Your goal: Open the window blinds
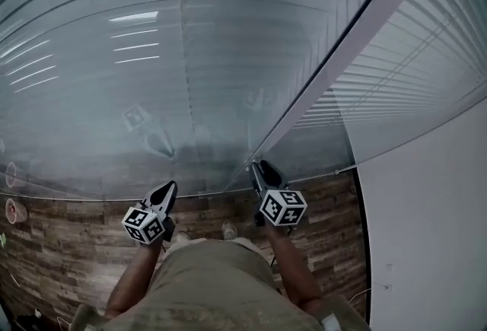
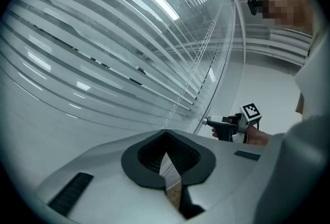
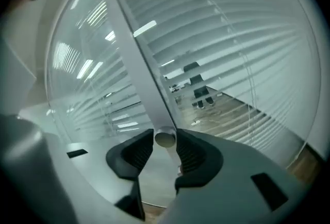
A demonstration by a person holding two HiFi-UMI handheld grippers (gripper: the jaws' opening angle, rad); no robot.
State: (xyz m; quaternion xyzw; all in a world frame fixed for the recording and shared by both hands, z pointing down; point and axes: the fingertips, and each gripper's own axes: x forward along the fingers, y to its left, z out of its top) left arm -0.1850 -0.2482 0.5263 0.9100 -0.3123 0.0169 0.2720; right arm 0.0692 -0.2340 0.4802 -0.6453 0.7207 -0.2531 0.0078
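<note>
Closed white slat blinds [image 1: 228, 55] hang behind a glass wall [image 1: 91, 132], split by a white frame post [image 1: 342, 55]. In the right gripper view a small round metal knob [image 3: 165, 138] sticks out at the foot of the post [image 3: 136, 58]. My right gripper [image 3: 165, 141] is shut on the knob, with a ribbed pad [image 3: 188, 153] against each side. From the head view the right gripper [image 1: 257, 167] points at the post's base. My left gripper [image 1: 170, 187] hovers just short of the glass to its left, shut and empty [image 2: 165, 135]. The left gripper view shows the right gripper [image 2: 207, 122] at the post.
A wood-plank floor [image 1: 68, 238] runs under the glass. A white wall [image 1: 426, 230] closes off the right side. The person's legs [image 1: 213, 284] stand right behind both grippers. Round red marks [image 1: 11, 209] sit on the glass at the far left.
</note>
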